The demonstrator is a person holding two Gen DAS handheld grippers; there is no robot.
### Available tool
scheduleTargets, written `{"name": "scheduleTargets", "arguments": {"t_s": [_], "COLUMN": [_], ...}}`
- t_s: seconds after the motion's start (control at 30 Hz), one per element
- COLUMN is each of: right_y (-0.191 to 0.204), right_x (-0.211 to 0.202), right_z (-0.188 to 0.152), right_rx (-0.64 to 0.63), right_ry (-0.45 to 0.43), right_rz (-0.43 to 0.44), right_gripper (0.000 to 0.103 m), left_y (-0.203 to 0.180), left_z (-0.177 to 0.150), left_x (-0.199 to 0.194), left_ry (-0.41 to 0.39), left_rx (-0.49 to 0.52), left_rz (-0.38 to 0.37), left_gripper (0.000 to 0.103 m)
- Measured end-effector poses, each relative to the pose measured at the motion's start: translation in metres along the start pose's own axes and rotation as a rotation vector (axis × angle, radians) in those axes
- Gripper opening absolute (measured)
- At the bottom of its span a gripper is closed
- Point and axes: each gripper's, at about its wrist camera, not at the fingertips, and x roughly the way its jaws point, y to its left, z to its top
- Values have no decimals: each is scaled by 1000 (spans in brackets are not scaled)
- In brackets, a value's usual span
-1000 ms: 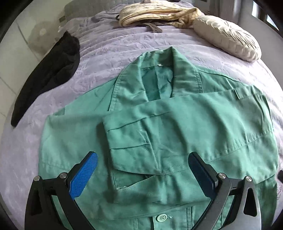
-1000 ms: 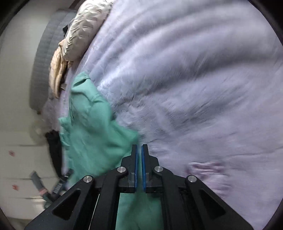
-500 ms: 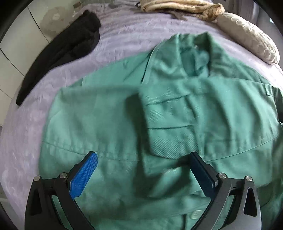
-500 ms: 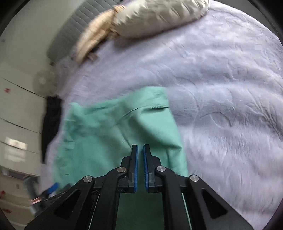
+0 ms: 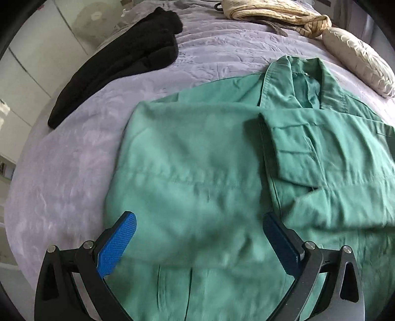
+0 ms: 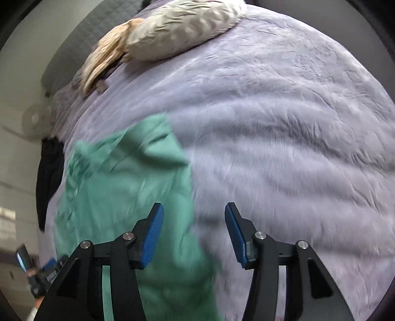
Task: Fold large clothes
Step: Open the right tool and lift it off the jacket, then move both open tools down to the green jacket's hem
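A green jacket [image 5: 209, 172] lies flat on the lilac bedspread [image 5: 74, 172], collar at the far side, with one sleeve [image 5: 308, 153] folded across its front. My left gripper [image 5: 197, 237] hovers open above the jacket's lower front, nothing between its blue pads. In the right wrist view the same jacket [image 6: 123, 197] spreads to the left. My right gripper [image 6: 193, 232] hangs over the jacket's right edge with its jaws opening; the cloth lies below them and the pads do not press on it.
A black garment [image 5: 118, 61] lies along the bed's left side. A beige striped garment [image 5: 271, 12] and a cream quilted jacket [image 5: 358, 61] sit at the far end. Bare bedspread [image 6: 284, 123] stretches to the right of the green jacket.
The right gripper went from shut to open, and the green cloth it held now lies below it. The left gripper slid left across the jacket, staying open.
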Motion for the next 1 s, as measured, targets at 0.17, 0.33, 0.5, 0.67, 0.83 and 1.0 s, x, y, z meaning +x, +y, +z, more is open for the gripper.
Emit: {"name": "scheduleTargets", "arguments": {"t_s": [0.17,0.33,0.5,0.67,0.83,1.0], "right_y": [14,20,28,34,42,47], "right_x": [-9,-8,-23,-37,-53,-64], "right_z": [-44,-78,-99,-111,-118,-121], "right_rx": [-50,-40,-63,-69,-92,-109], "right_ry": [85,193,234,268,274,275], "right_rz": [-7,0,-1,-6,-6,2], "right_gripper": [66,67,80,80,80,81], "left_y": [0,-4,-8,-7,-7,-2], "left_z": [-29,-55,-76,-91,-102,-108], "left_x": [-15,-30,-48,-66,-85,-99], "left_ry": [53,122,154,174,168,165], "left_rx": [-13,0,6,4,13,-17], "left_rz": [-33,-51,-69,-70,-60,-77], "left_gripper": [103,103,103,103,103,103]}}
